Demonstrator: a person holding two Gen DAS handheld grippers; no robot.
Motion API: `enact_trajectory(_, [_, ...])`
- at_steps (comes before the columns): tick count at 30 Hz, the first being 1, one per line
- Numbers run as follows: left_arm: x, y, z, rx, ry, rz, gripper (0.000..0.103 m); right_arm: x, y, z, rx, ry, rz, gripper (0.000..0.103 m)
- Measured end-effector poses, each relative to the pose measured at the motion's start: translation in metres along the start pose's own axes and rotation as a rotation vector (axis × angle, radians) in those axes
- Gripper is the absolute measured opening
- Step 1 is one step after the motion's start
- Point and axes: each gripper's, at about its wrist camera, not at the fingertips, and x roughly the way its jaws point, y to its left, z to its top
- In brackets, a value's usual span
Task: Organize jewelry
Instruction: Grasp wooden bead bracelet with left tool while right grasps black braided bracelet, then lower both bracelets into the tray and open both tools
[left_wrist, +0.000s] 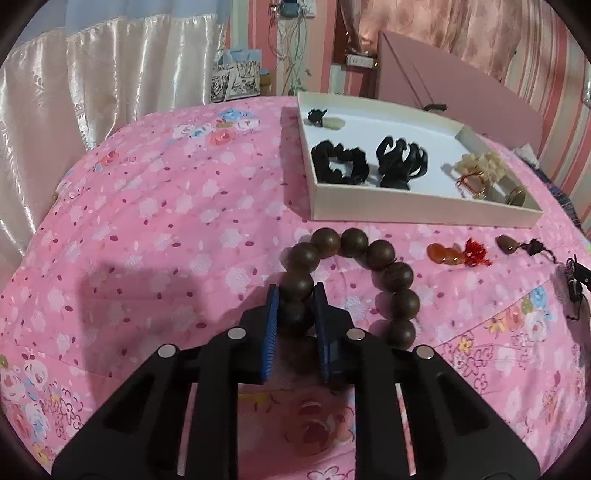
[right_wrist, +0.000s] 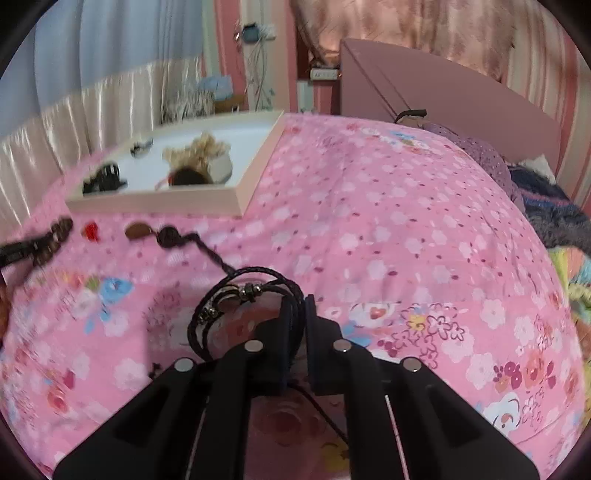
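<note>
With hair pieces already in the tray (left_wrist: 421, 212), the left claw (left_wrist: 297, 295) pinches the wooden bead bracelet (left_wrist: 380, 254) and the right claw (right_wrist: 298, 306) pinches the braided cord bracelet (right_wrist: 255, 280), while pendants (left_wrist: 448, 254) remain on the bed (left_wrist: 166, 229).

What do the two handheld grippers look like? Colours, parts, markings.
Left gripper: matte black angular linkage arms, round silver pivot caps, blue ribbed pads inside the jaws. Right gripper: same black frame and silver caps, pads look dark. No markings, hands or sleeves visible.

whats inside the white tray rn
In the white tray: a black scrunchie, a black claw clip, a beige flower piece, and a small black item at the back. The near wall hides the front corner's contents.
</note>
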Motion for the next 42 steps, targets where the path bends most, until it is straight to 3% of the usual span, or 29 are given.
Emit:
enact_trajectory(6, [-0.021,0.000,-0.002,-0.001,-0.056,-0.024,0.017,-0.018,-0.004,0.004,0.053,-0.059,0.069,0.007])
enact_trajectory(9, [-0.048,-0.003,0.005,-0.004,-0.139,-0.063,0.017,-0.030,0.004,0.015,0.031,-0.085,0.076,0.007])
enact_trajectory(18, [-0.091,-0.037,0.074,0.060,-0.284,-0.056,0.017,-0.054,0.029,0.099,0.036,-0.241,0.179,0.007])
enact_trajectory(26, [-0.062,-0.065,0.118,0.032,-0.357,-0.056,0.017,-0.020,0.066,0.160,0.046,-0.331,0.215,0.007])
enact_trajectory(30, [-0.035,-0.073,0.119,0.014,-0.341,-0.063,0.017,0.009,0.083,0.155,0.030,-0.350,0.187,0.007])
enact_trajectory(32, [-0.026,-0.071,0.111,-0.007,-0.349,-0.079,0.017,0.033,0.088,0.144,0.030,-0.308,0.179,0.007])
enact_trajectory(35, [-0.007,-0.069,0.105,-0.010,-0.331,-0.040,0.017,0.057,0.092,0.135,0.012,-0.248,0.167,0.007])
enact_trajectory(42, [0.023,-0.061,0.103,-0.031,-0.282,-0.029,0.017,0.072,0.098,0.131,-0.015,-0.224,0.125,0.007])
